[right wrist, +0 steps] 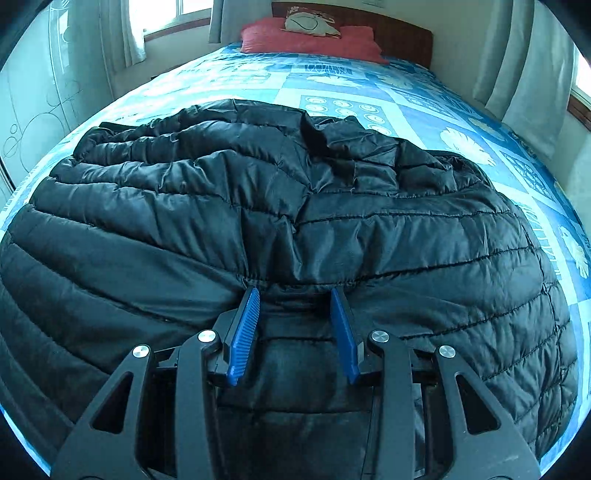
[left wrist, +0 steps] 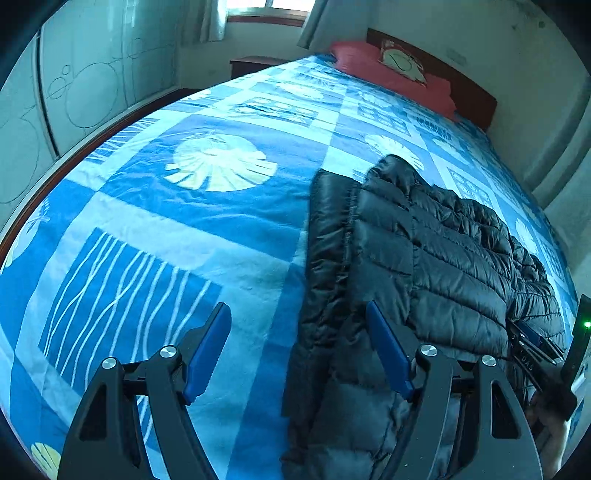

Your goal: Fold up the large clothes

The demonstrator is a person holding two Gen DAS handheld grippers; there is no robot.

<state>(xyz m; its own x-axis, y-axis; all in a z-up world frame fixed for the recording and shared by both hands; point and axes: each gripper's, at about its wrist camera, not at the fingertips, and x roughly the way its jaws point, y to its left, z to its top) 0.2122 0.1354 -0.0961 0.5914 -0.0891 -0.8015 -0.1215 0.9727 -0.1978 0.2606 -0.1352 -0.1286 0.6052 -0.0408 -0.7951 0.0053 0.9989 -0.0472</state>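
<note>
A black quilted puffer jacket [left wrist: 424,258] lies on the bed with a blue patterned bedspread [left wrist: 177,229]. My left gripper [left wrist: 299,314] is open over the jacket's left edge, its right finger above the fabric and its left finger above the bedspread. In the right wrist view the jacket [right wrist: 295,199] fills most of the frame, bunched in thick folds. My right gripper [right wrist: 295,295] is open, its blue fingers set around a fold at the jacket's near edge without squeezing it. The right gripper also shows at the far right of the left wrist view [left wrist: 532,347].
A red pillow [right wrist: 310,37] with a small cushion on it lies against the dark wooden headboard [right wrist: 402,33]. A wardrobe with circle patterns [left wrist: 92,85] stands along the bed's left side. Curtained windows [right wrist: 524,66] are at the right and far left. A nightstand [left wrist: 255,64] is beside the headboard.
</note>
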